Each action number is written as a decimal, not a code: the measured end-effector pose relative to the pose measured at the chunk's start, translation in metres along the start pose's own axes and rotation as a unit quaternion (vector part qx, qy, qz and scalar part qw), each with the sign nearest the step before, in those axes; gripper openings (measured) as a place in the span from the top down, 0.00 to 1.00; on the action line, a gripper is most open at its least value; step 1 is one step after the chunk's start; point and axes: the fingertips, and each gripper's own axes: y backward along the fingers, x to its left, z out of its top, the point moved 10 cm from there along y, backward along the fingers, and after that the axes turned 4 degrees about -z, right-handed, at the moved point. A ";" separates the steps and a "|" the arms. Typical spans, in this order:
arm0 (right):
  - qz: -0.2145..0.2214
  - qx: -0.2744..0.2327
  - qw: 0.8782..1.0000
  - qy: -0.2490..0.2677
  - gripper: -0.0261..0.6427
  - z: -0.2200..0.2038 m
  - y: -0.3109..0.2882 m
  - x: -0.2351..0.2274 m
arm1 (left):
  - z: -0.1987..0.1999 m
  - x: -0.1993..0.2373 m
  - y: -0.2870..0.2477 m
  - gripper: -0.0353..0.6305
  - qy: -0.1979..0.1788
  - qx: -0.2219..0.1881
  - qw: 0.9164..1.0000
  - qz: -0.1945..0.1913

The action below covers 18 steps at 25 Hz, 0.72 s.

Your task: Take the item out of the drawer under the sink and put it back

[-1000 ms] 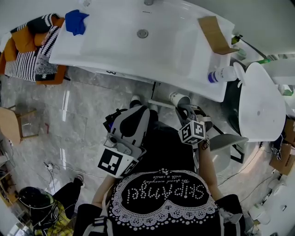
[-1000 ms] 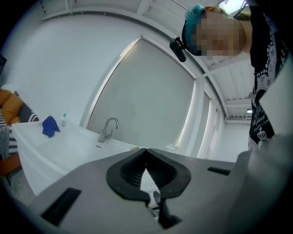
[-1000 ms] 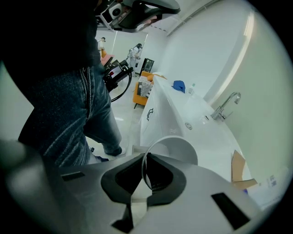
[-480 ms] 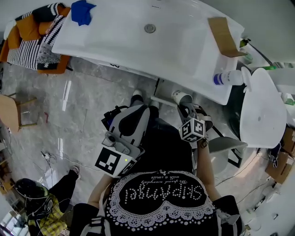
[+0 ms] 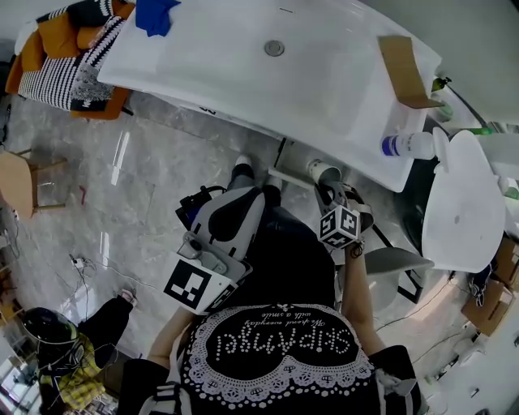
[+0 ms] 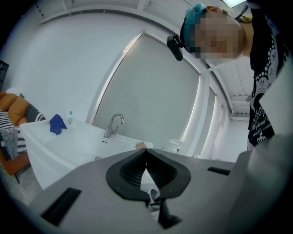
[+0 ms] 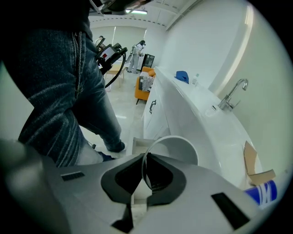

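A white cup (image 5: 323, 171) hangs just below the sink's front edge, over the open drawer (image 5: 284, 166) of the cabinet under the sink. My right gripper (image 5: 331, 191) is shut on the cup's rim, its marker cube behind it. In the right gripper view the thin rim of the cup (image 7: 176, 148) runs between the pads of my right gripper (image 7: 145, 160), and the open drawer (image 7: 137, 145) lies below. My left gripper (image 5: 197, 214) is held over the person's knee, away from the cabinet. In its own view the left gripper (image 6: 146, 154) is shut with nothing in it.
The long white sink (image 5: 243, 61) carries a blue cloth (image 5: 156, 14), a brown cardboard piece (image 5: 405, 69) and a bottle (image 5: 408, 146). A white toilet lid (image 5: 461, 212) stands at the right. The person's jeans leg (image 7: 59, 91) fills the left of the right gripper view.
My right gripper has sunk a little with the cup, closer to the drawer. The left gripper has stayed where it was.
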 end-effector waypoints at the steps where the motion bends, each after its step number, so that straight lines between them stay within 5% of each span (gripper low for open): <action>1: 0.001 0.001 1.000 -0.001 0.92 -0.001 -0.002 0.000 | 0.000 0.000 0.000 0.94 -0.001 0.000 1.000 0.000; 18: 0.021 0.020 1.000 0.003 0.92 -0.013 -0.039 -0.006 | 0.004 -0.002 -0.008 0.94 -0.008 0.017 1.000 0.000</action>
